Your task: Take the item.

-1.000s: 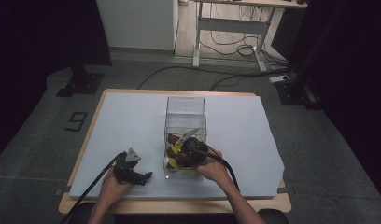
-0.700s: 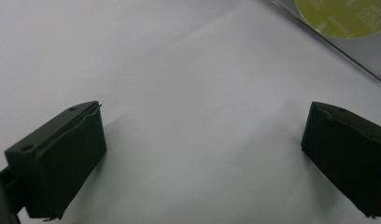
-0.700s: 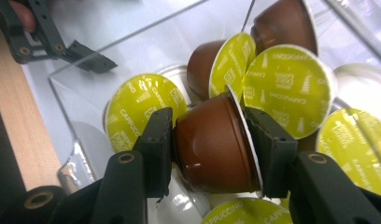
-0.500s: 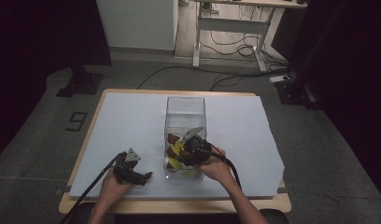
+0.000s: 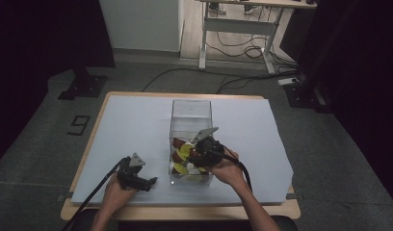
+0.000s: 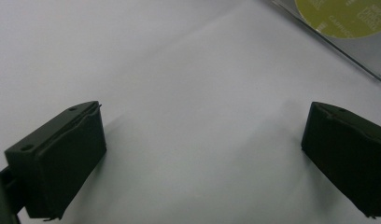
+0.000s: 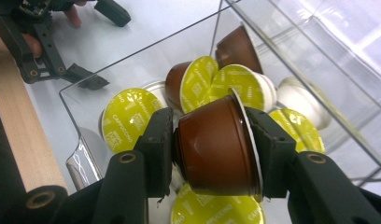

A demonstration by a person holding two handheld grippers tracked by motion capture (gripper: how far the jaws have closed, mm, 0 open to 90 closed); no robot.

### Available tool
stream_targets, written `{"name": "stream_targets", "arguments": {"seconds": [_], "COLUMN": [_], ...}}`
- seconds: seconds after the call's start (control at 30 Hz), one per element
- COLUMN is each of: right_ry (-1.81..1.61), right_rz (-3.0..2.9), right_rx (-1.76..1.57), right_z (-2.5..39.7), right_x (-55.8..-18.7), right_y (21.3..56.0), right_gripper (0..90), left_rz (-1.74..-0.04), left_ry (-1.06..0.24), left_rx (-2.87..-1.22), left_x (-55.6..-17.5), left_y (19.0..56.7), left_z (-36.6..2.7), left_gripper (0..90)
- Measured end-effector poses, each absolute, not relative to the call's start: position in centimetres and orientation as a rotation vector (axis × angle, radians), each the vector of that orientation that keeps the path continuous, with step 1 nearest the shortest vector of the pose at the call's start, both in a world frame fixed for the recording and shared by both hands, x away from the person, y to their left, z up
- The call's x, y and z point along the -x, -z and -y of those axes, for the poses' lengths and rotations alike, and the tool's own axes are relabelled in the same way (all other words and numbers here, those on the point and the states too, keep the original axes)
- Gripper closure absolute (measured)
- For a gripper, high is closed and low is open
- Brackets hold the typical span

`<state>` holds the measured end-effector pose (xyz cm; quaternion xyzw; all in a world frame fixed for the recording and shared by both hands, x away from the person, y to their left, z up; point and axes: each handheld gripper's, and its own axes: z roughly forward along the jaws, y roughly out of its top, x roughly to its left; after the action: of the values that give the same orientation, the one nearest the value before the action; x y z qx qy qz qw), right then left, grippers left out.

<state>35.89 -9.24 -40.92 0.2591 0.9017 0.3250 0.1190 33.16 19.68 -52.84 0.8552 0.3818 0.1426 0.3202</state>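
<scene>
1. The right gripper (image 7: pixel 212 149) was clamped on a brown capsule (image 7: pixel 216 144), holding it inside the clear box (image 5: pixel 190 111), just above the other capsules (image 7: pixel 132 116) piled there.
2. The left gripper (image 5: pixel 142 181) rested on the white sheet (image 5: pixel 132 120) left of the clear box, near its front corner, its jaws wide apart and holding nothing.

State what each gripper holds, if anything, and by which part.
The right gripper clamps a brown coffee capsule across its side walls. The left gripper, jaws apart, holds nothing.
</scene>
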Motion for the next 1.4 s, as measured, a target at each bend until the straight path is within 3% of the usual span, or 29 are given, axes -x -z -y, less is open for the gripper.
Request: {"name": "stream_targets", "arguments": {"seconds": [1.4], "right_ry": [-0.967], "right_rz": [-2.453], "right_rx": [-0.935], "right_z": [15.9], "right_x": [-36.4], "right_y": [38.7], "right_gripper": [55.0], "left_rz": [-1.003], "left_ry": [-0.376], "left_rx": [-2.248], "left_x": [-33.2], "left_y": [52.9], "left_z": [-19.7], "left_gripper": [0.0]}}
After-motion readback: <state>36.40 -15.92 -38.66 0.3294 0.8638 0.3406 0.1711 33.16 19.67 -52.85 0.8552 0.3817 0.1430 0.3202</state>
